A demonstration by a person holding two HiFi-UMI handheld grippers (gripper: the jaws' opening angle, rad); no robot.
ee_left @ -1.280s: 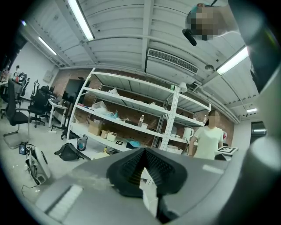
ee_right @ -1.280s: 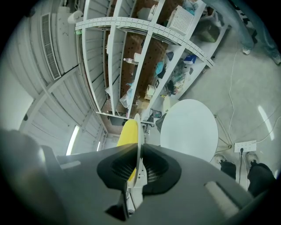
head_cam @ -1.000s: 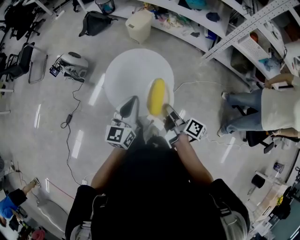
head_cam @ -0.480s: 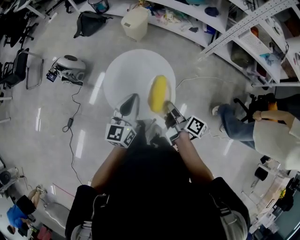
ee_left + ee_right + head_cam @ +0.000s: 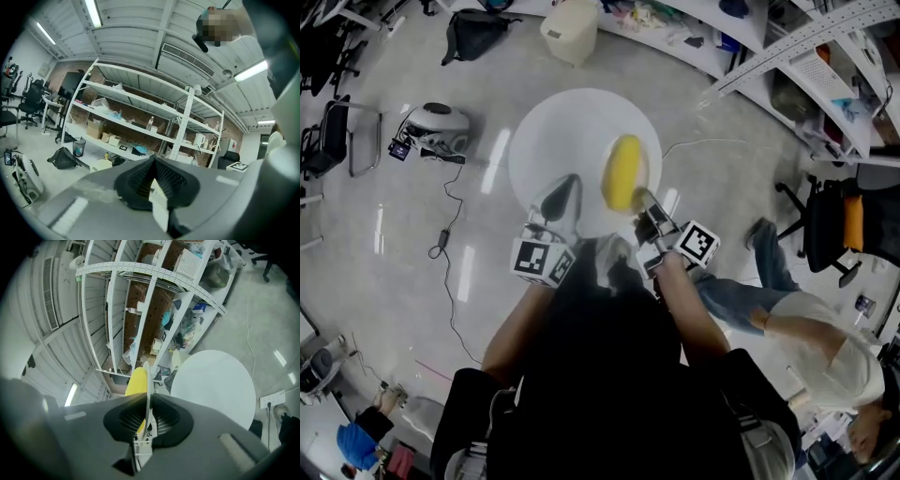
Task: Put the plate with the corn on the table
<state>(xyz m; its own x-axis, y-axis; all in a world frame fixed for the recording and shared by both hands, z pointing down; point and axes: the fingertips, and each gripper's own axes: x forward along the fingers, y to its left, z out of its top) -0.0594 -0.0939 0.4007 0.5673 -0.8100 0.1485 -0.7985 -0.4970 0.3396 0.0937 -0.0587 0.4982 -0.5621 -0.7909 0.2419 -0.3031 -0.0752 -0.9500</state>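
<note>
Your right gripper point(image 5: 643, 202) has its jaws clamped on the near rim of the plate point(image 5: 146, 380). In the right gripper view the rim runs edge-on straight through the pads, so the grip is a pinch above and below the rim. The corn point(image 5: 623, 173) lies on the plate just ahead of those jaws. Its long axis runs almost along the line the jaws point, away from you.

The table point(image 5: 553, 141) is what the coming move turns on. It lies ahead of and under the right jaws, on the side of the plate away from the corn. In the right gripper view there is a gap between the plate's edge and the table top, so the plate looks to be in the air, not set down. From the head view the plate hangs over the part of the table on the right jaws' side, close to its edge.

Your left gripper point(image 5: 153, 173) has its jaws closed with nothing between them. It sits beside the right one, over the table's near edge, and carries no load.

The right hand alone can finish this. Judging by the layout, bring the plate further inward over the table, lower it flat until the base rests, then release the rim.
</note>
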